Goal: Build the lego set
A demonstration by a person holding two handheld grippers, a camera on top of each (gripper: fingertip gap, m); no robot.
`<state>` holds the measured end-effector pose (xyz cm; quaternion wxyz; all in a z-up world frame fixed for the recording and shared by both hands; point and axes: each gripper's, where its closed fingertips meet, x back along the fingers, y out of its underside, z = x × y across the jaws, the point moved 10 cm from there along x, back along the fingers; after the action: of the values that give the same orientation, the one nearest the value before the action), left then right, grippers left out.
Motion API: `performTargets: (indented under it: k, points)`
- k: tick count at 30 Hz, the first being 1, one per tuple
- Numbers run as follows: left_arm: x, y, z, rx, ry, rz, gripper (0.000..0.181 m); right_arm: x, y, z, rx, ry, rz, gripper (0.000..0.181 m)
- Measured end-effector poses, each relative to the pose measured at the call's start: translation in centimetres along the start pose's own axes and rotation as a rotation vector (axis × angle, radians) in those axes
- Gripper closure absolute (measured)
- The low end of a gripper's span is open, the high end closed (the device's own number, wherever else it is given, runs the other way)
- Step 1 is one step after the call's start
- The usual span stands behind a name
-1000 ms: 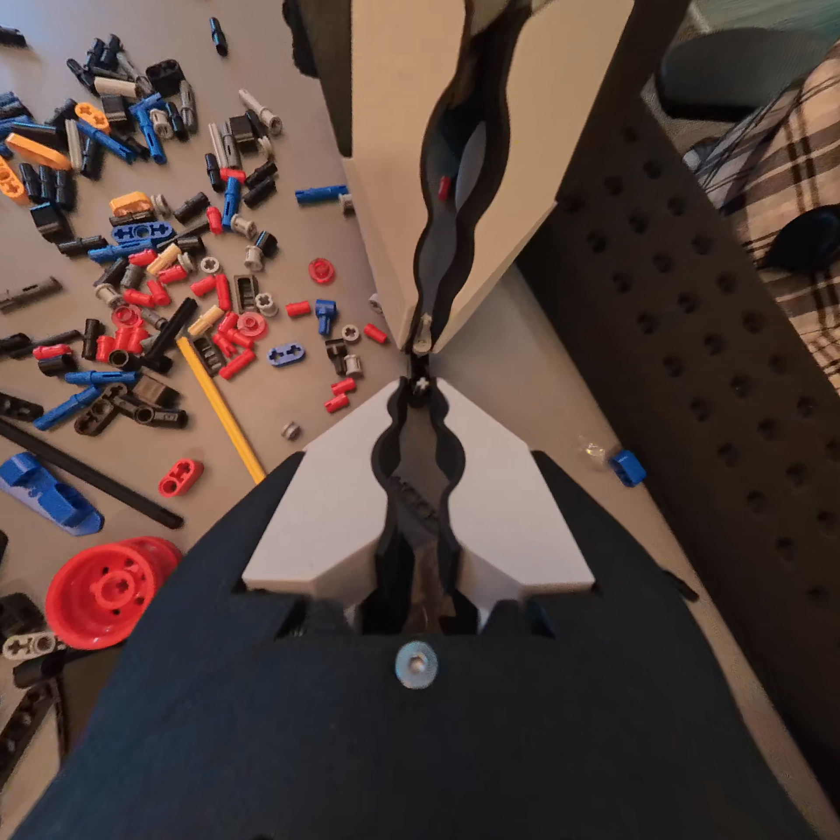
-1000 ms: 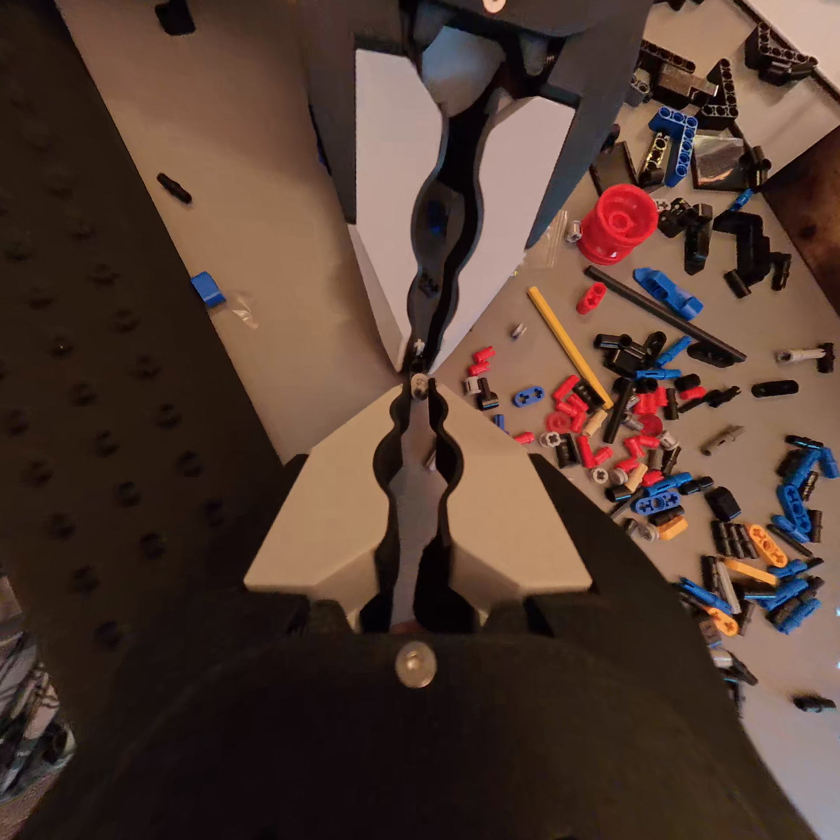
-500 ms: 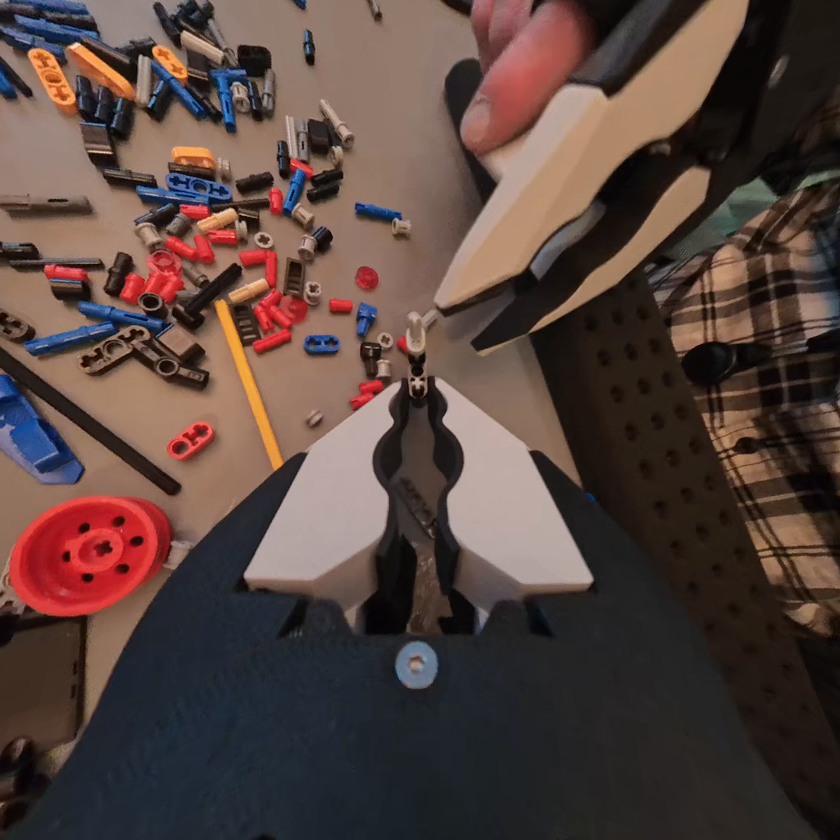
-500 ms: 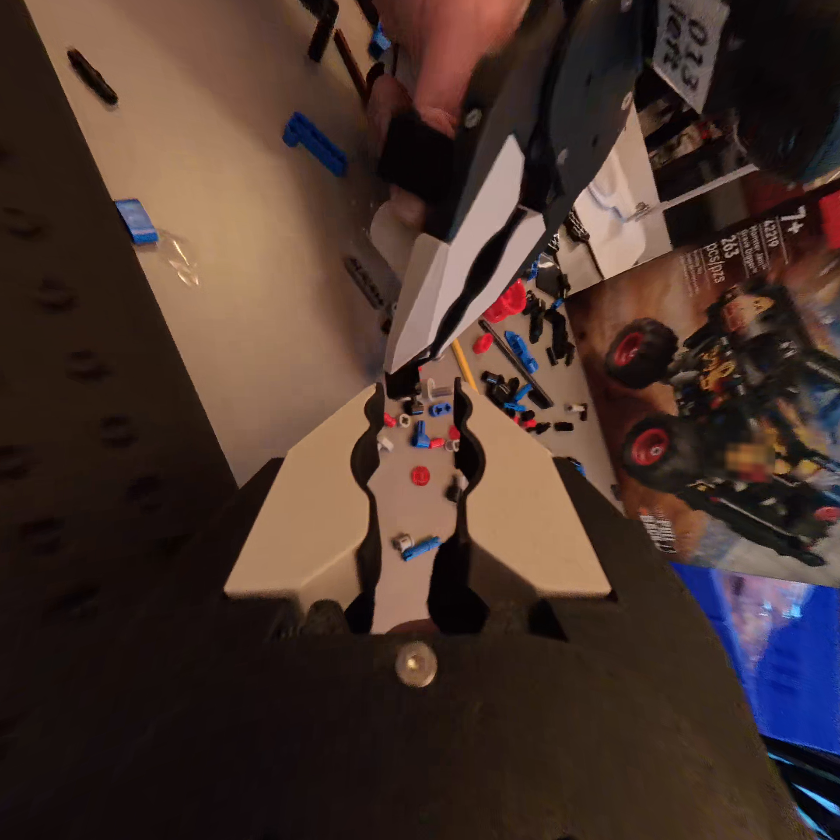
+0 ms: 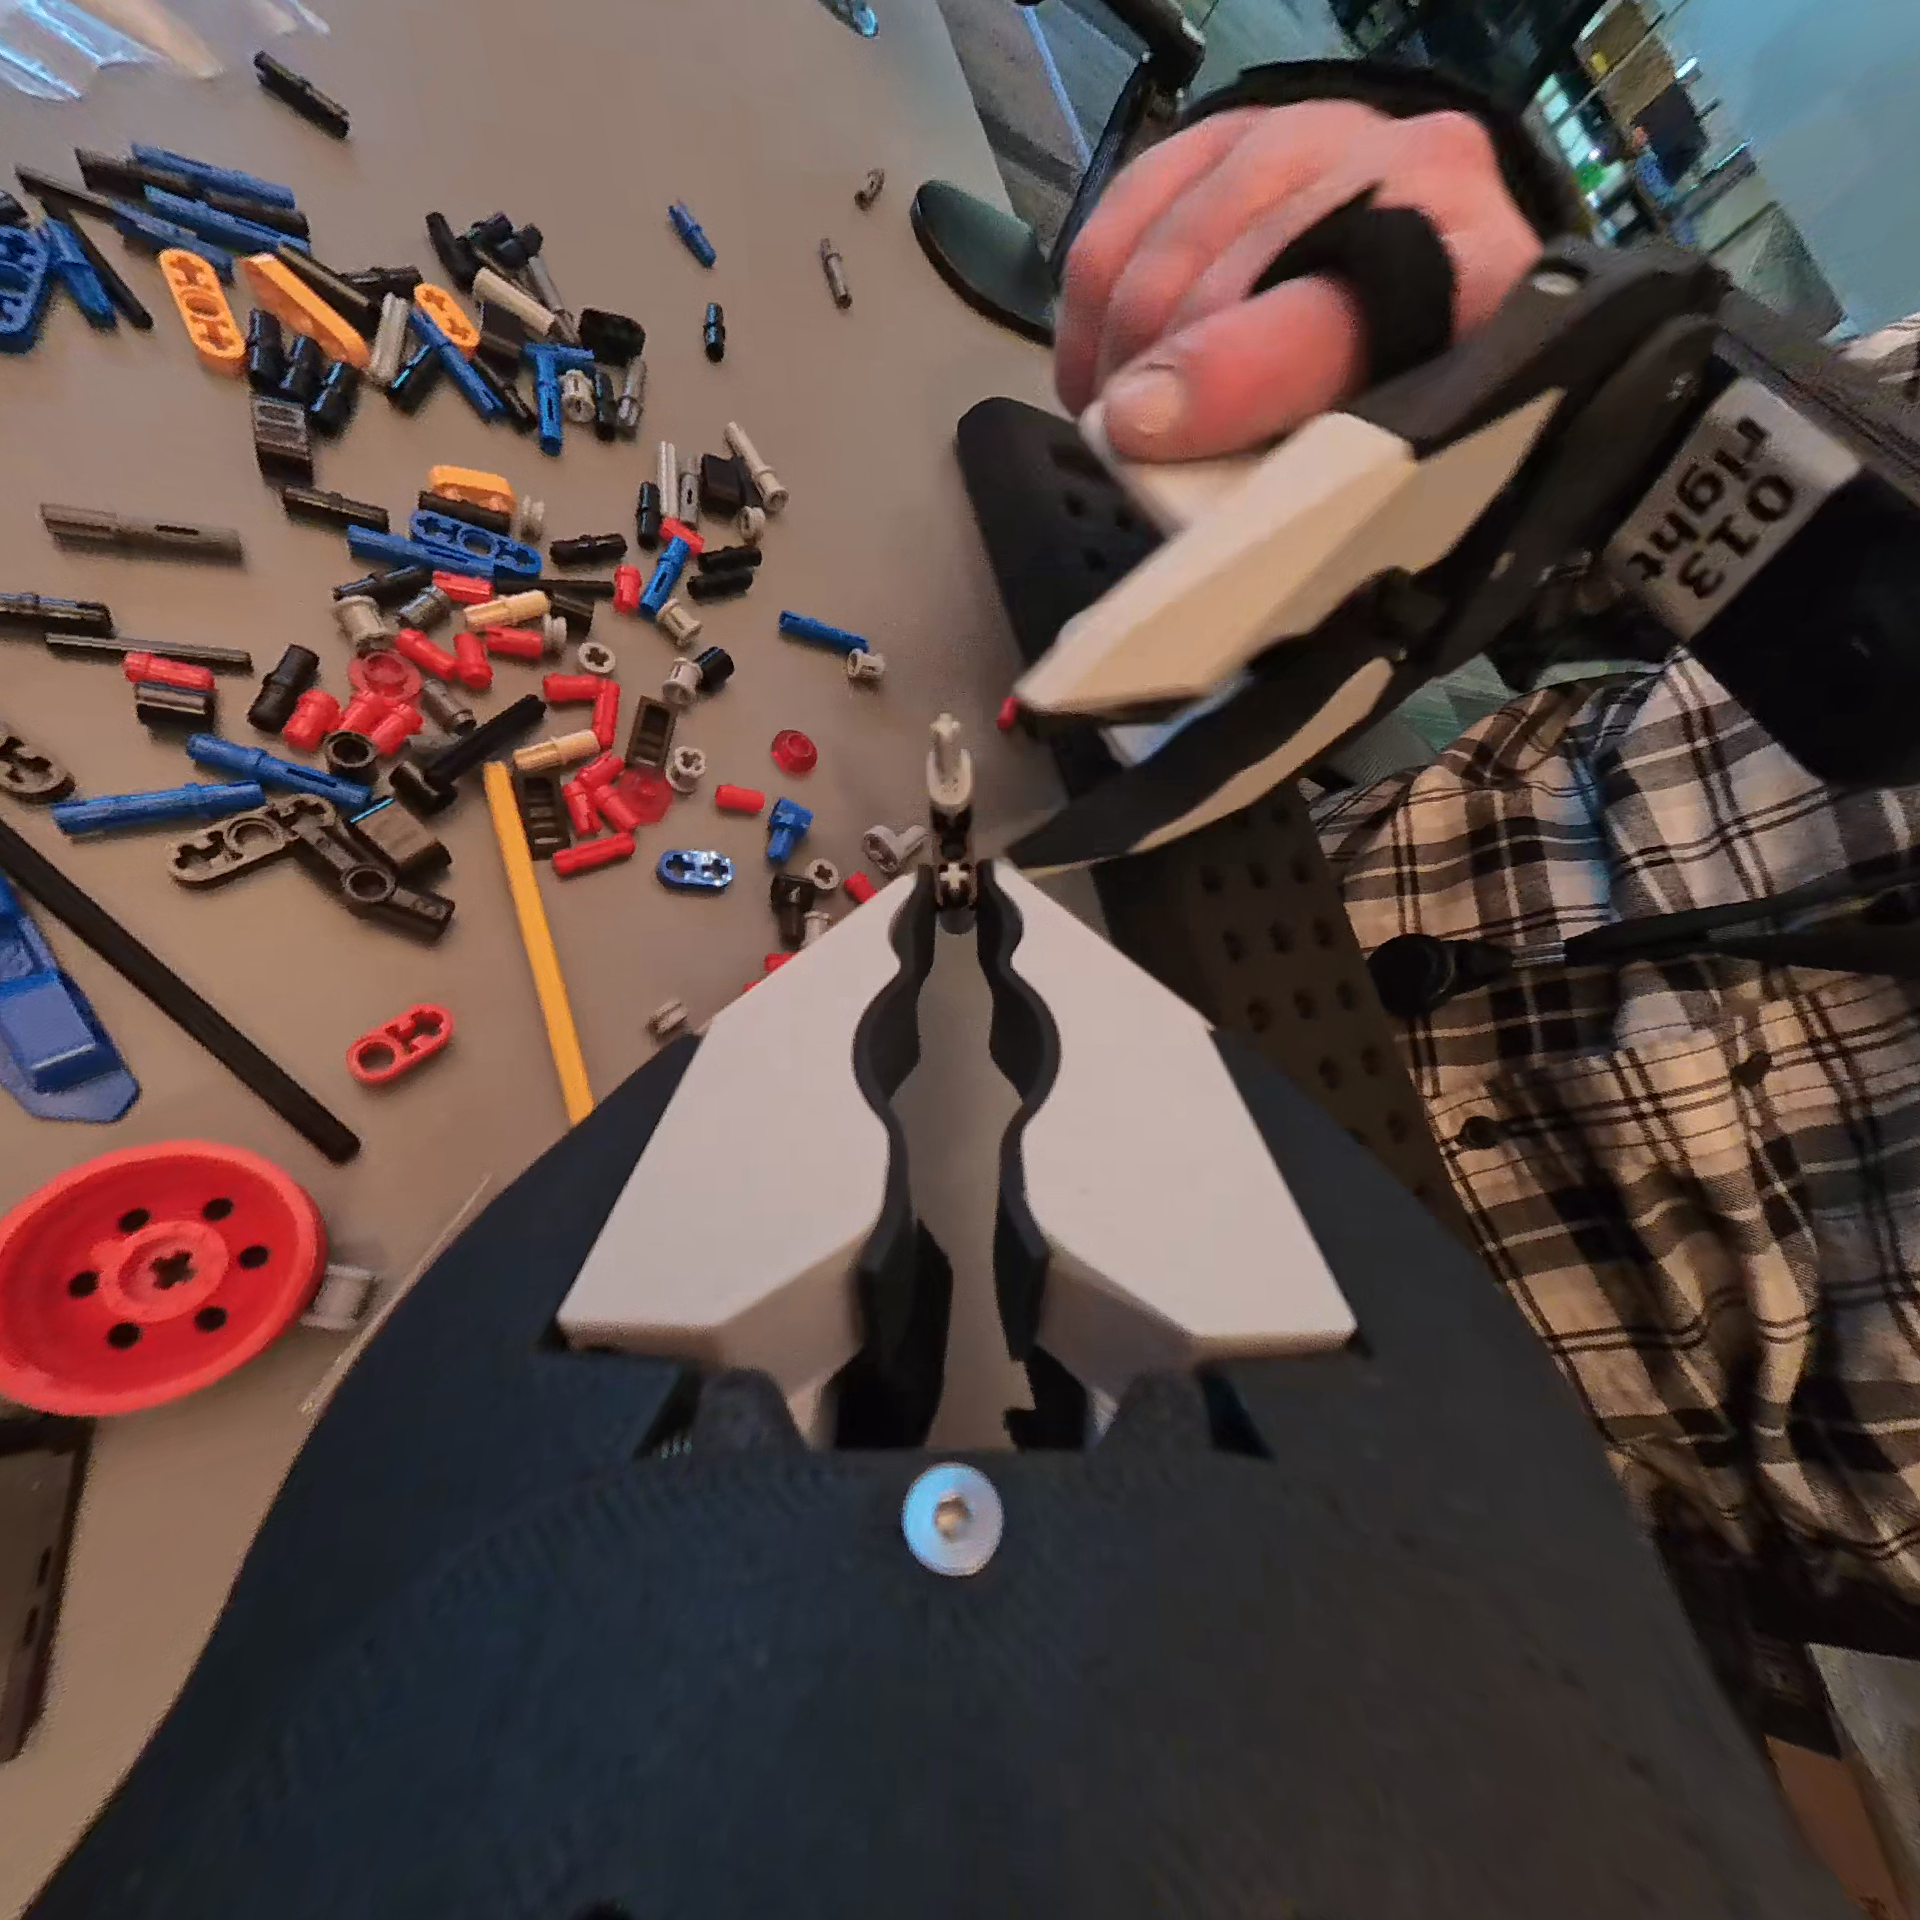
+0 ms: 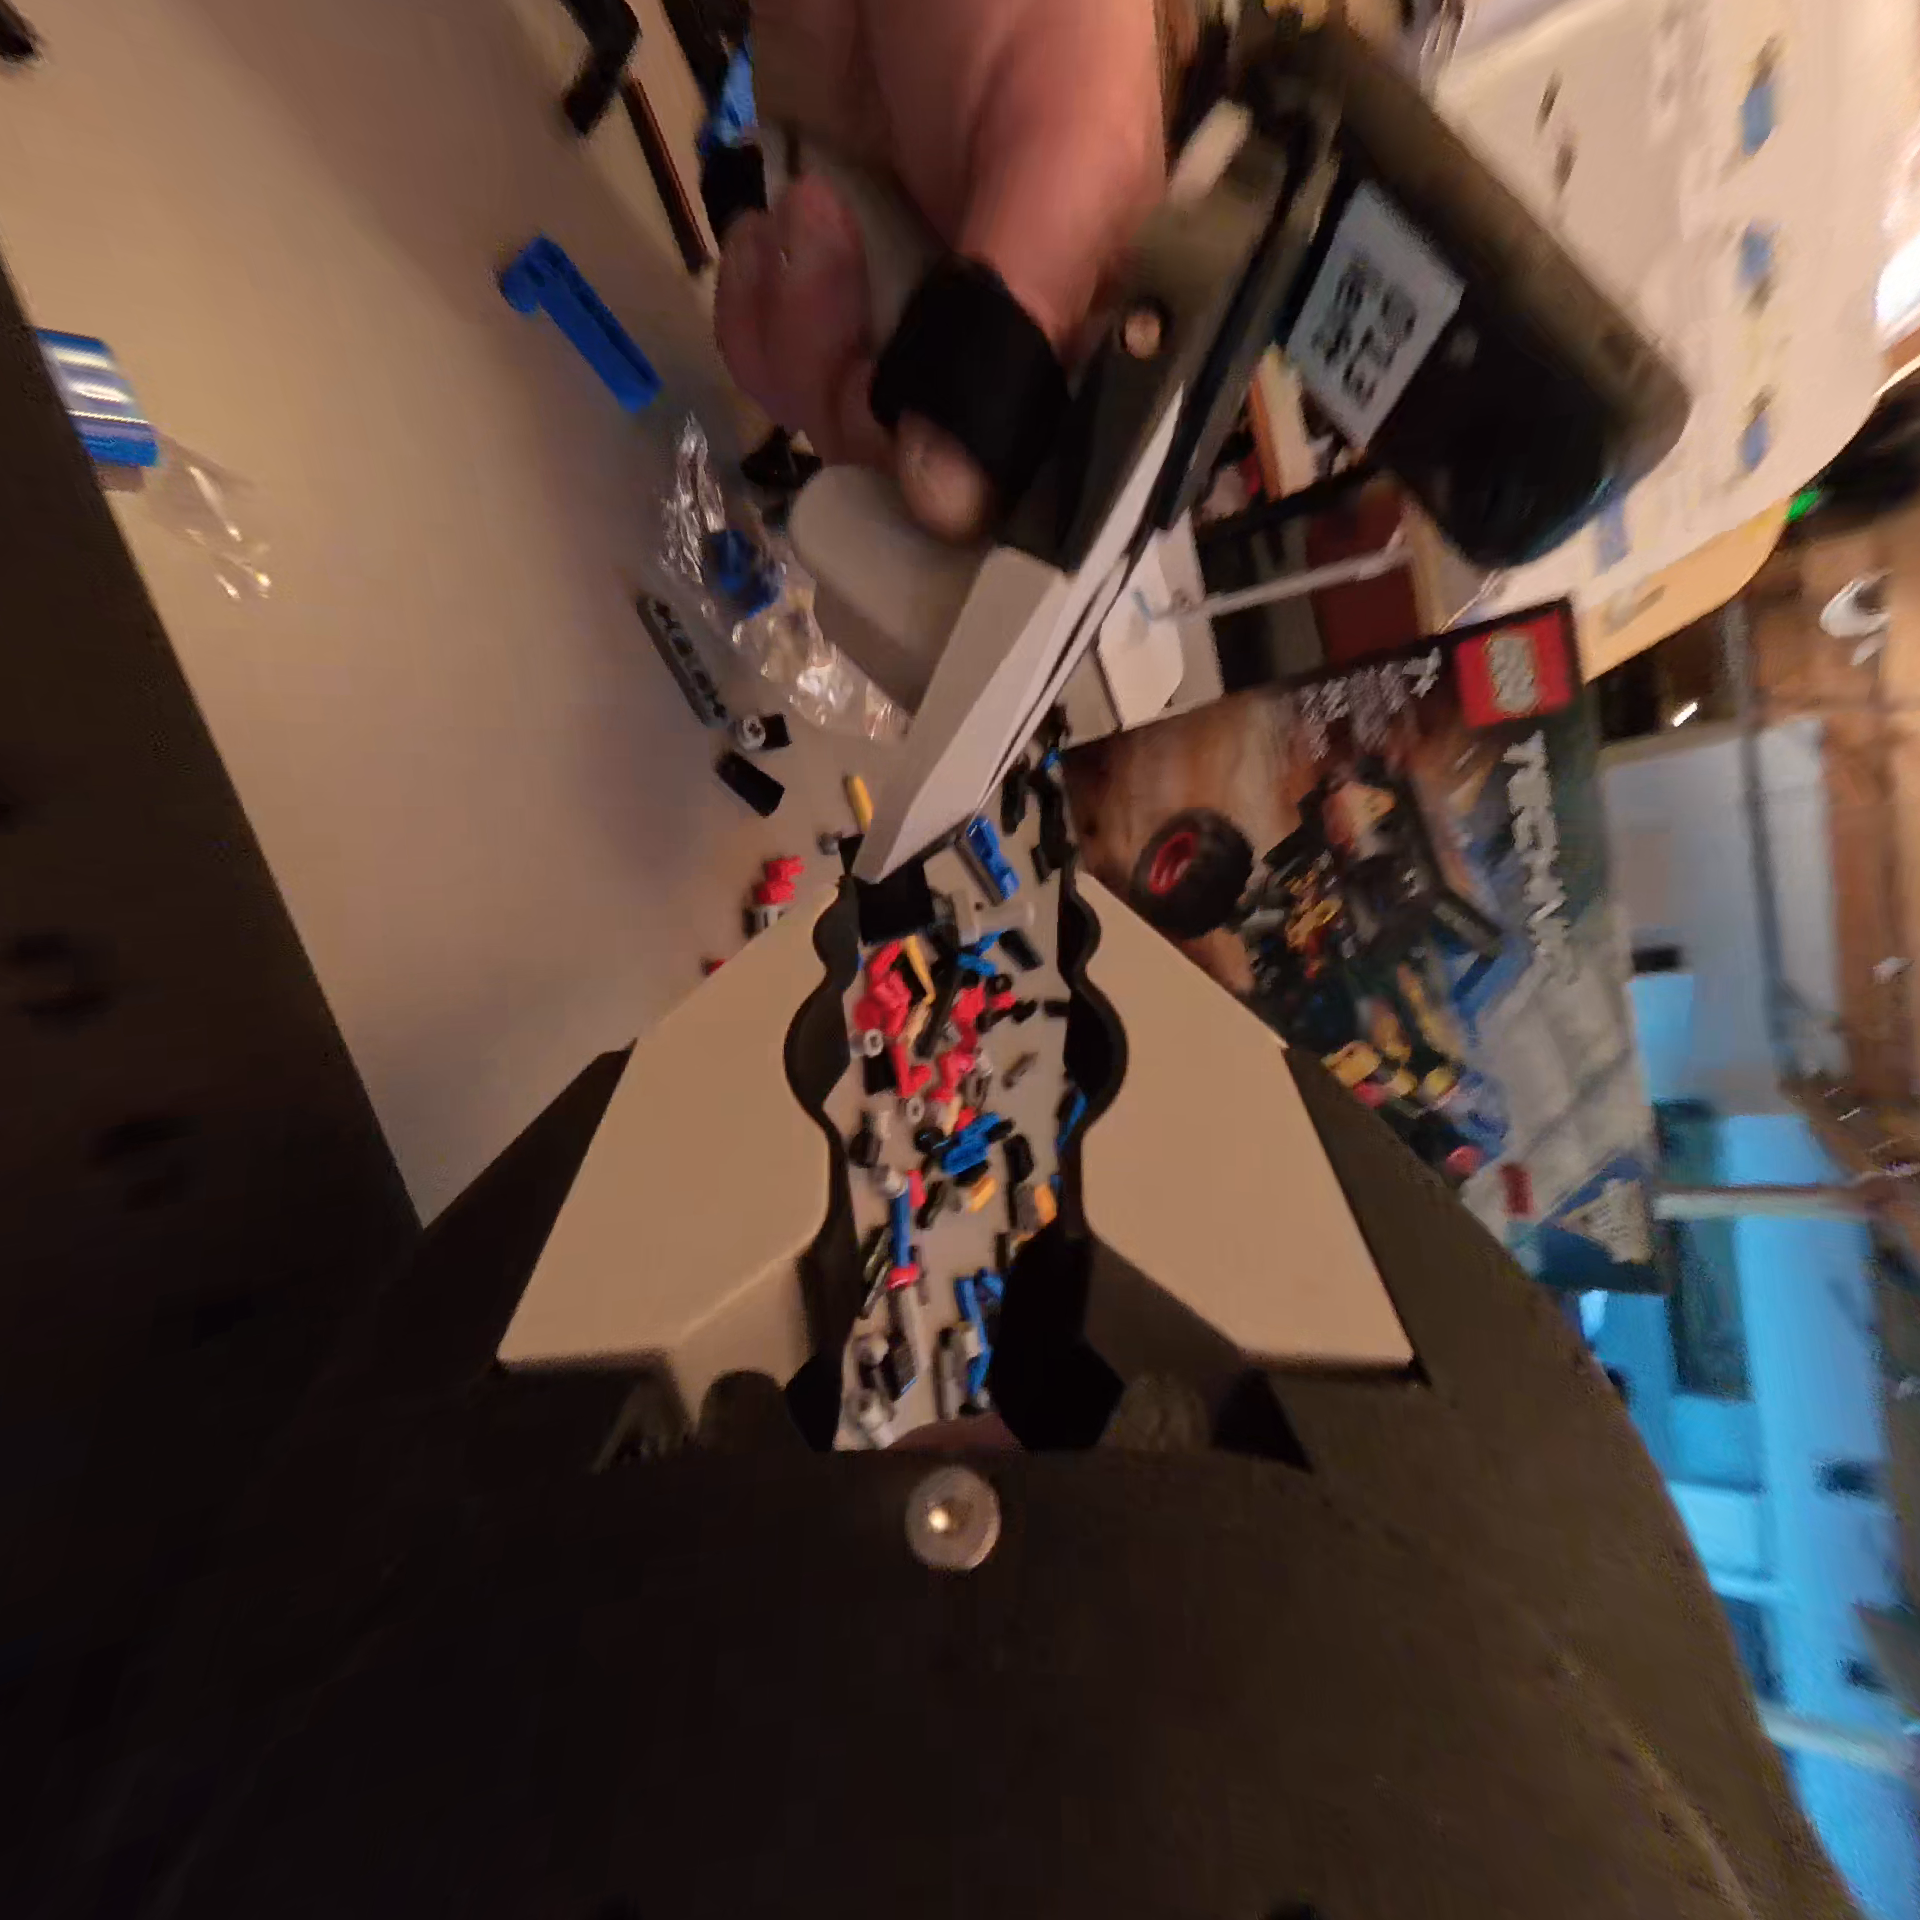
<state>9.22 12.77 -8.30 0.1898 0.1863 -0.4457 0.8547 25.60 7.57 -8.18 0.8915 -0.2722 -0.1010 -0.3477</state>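
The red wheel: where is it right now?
In the left wrist view, the red wheel lies on the table at the far left edge, beside the left gripper body, below the long black axle.

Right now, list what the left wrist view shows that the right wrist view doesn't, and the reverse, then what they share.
Only the left wrist view: the left gripper shut on a small black connector topped by a grey pin, a red wheel, a yellow axle and a plaid shirt.

Only the right wrist view: the right gripper open with nothing between its fingers, the set's box, and a blue beam.

Both: the table strewn with loose red, blue and black pieces, and each shows the other gripper held in a hand.
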Motion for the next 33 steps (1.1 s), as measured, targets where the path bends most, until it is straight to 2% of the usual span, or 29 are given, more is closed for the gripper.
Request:
performTargets:
  k: [6,10,24,26,30,33]
  points:
    - [-0.4,-0.2,0.3,0.018,0.012,0.005,0.176,-1.1,0.4,-0.3,0.082,-0.07,-0.067,0.141]
    - [-0.4,-0.4,0.4,0.019,0.004,-0.001,0.176,-1.4,0.1,-0.3,0.113,-0.087,-0.096,0.156]
    - [-0.8,-0.6,0.6,0.018,-0.033,-0.012,0.176,-1.5,-1.3,-0.1,0.046,-0.173,-0.139,0.158]
    - [-0.8,-0.6,0.5,0.023,-0.022,-0.002,0.174,-1.5,-1.0,0.3,-0.049,-0.211,-0.107,0.158]
    - [-0.1,-1.1,1.3,-0.055,-0.091,0.025,0.169,-1.4,-0.6,1.3,-0.237,-0.228,-0.038,0.157]
    - [0.3,-1.3,1.9,-0.089,-0.119,0.022,0.168,-1.3,-0.6,1.5,-0.288,-0.226,-0.009,0.157]
